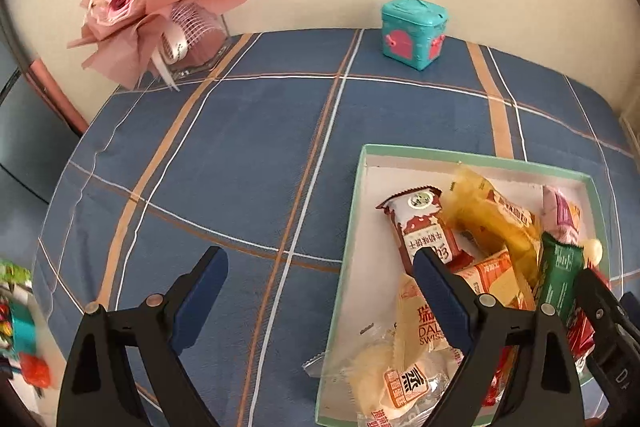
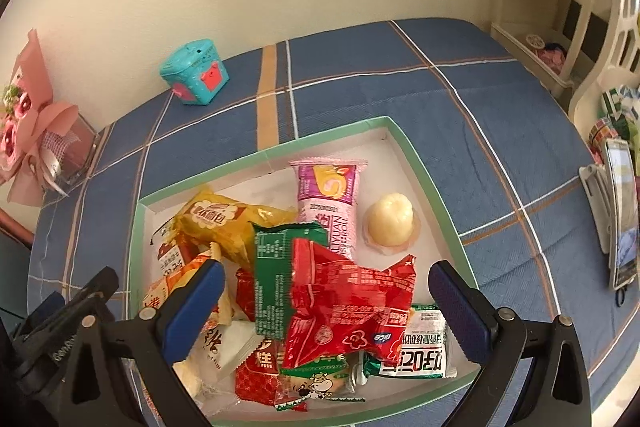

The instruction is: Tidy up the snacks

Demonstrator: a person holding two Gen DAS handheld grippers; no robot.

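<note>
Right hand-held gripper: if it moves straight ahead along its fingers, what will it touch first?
Most likely the red snack packet, which lies on top of the pile in the green-rimmed box, directly between the open fingers of the right hand-held gripper. Depth is hard to judge through the fisheye.

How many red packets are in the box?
3 visible: a big crinkled red packet on top between the right gripper fingers, a patterned one at the box near edge, one under the green packet. More may be buried.
</note>
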